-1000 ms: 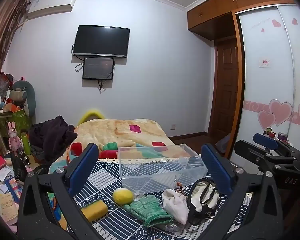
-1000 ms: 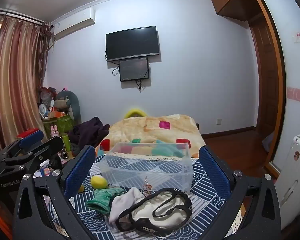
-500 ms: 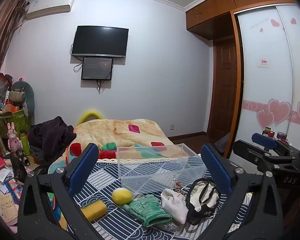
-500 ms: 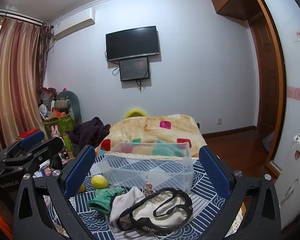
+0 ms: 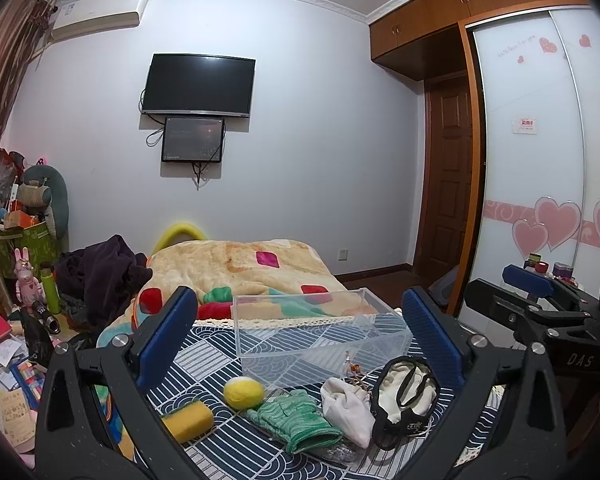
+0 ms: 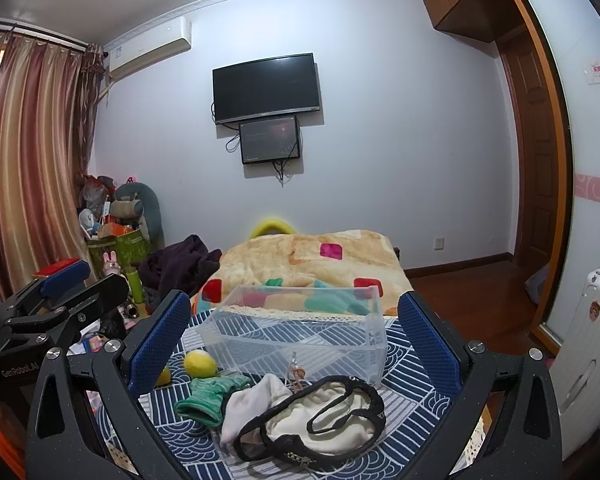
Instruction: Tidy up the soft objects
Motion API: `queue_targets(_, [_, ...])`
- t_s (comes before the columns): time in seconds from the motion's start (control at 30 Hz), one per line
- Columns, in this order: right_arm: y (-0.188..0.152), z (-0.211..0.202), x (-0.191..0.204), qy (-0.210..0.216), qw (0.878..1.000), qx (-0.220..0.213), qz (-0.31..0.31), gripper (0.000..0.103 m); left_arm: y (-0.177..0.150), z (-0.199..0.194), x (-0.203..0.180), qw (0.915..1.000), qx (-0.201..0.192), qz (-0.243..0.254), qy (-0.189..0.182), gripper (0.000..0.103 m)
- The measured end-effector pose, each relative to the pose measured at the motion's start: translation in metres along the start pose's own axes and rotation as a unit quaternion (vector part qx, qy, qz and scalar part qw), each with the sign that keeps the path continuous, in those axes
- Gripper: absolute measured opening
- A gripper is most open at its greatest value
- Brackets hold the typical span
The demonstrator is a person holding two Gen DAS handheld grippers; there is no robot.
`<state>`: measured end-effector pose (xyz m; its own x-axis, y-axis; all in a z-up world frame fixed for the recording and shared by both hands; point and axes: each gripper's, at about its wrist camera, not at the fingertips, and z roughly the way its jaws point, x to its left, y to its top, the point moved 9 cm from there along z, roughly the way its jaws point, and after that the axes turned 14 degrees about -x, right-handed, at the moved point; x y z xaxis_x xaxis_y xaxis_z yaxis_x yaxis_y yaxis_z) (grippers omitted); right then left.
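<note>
A clear plastic bin (image 5: 320, 332) (image 6: 300, 330) stands empty on the blue patterned cloth (image 5: 204, 356). In front of it lie a yellow ball (image 5: 243, 392) (image 6: 200, 364), a yellow sponge roll (image 5: 188, 422), a green knit glove (image 5: 300, 420) (image 6: 208, 398), a white cloth (image 5: 348, 404) (image 6: 252, 404) and a black-trimmed cream pouch (image 5: 406, 396) (image 6: 324, 416). My left gripper (image 5: 300, 344) is open and empty above the items. My right gripper (image 6: 296, 344) is open and empty, above the pouch.
A bed with an orange patchwork blanket (image 5: 240, 268) lies behind the bin. Clutter and a green basket (image 5: 24, 240) stand at the left. A wardrobe with hearts (image 5: 540, 200) and a door are at the right. A white suitcase (image 6: 592, 352) stands at the far right.
</note>
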<state>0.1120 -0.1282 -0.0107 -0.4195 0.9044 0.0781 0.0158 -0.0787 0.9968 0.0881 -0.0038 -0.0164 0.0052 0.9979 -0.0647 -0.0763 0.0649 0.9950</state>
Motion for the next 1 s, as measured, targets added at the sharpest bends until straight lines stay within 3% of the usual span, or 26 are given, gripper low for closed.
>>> queue_targets(1.0, [-0.0003, 0.0000, 0.0050, 0.002, 1.000, -0.002, 0.000, 0.103, 0.0041, -0.0014, -0.0017, 1.0000, 0.000, -0.002, -0.002, 0.103])
